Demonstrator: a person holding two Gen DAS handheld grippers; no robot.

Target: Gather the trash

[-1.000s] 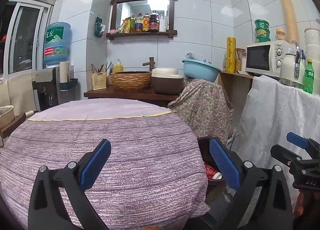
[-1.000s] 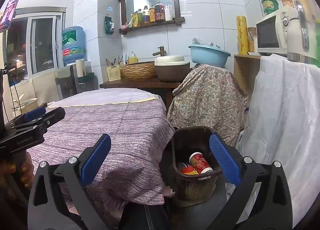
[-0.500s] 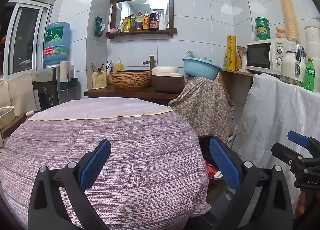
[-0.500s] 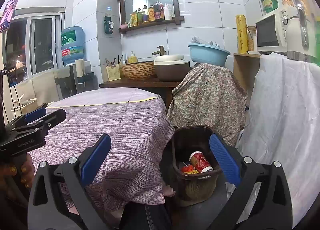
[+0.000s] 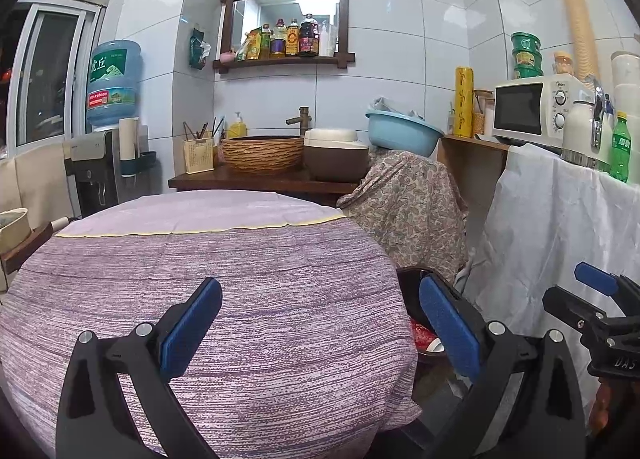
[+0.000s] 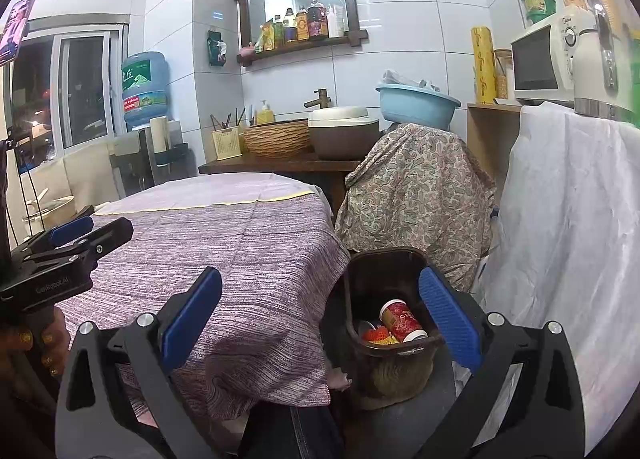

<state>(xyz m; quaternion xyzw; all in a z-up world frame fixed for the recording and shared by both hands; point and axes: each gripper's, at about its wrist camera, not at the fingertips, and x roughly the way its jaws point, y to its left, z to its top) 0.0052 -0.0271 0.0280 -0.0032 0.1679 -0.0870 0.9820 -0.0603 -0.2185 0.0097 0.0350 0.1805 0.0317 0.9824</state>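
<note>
Both grippers are held with fingers wide apart and nothing between them. The left gripper [image 5: 320, 325] is poised over the table [image 5: 224, 299], whose purple striped cloth is seen bare from this view. The right gripper [image 6: 320, 325] is held off the table's edge, above the bin [image 6: 362, 283], which stands on the floor just beside the hanging cloth, at about 3 o'clock from the table. Inside the bin a red cup [image 6: 402, 321] is seen lying on its side, with an orange-and-yellow scrap [image 6: 376, 336] touching it at its 9 o'clock. In the left view only a sliver of the bin and its red contents is visible, at 3 o'clock of the table edge.
</note>
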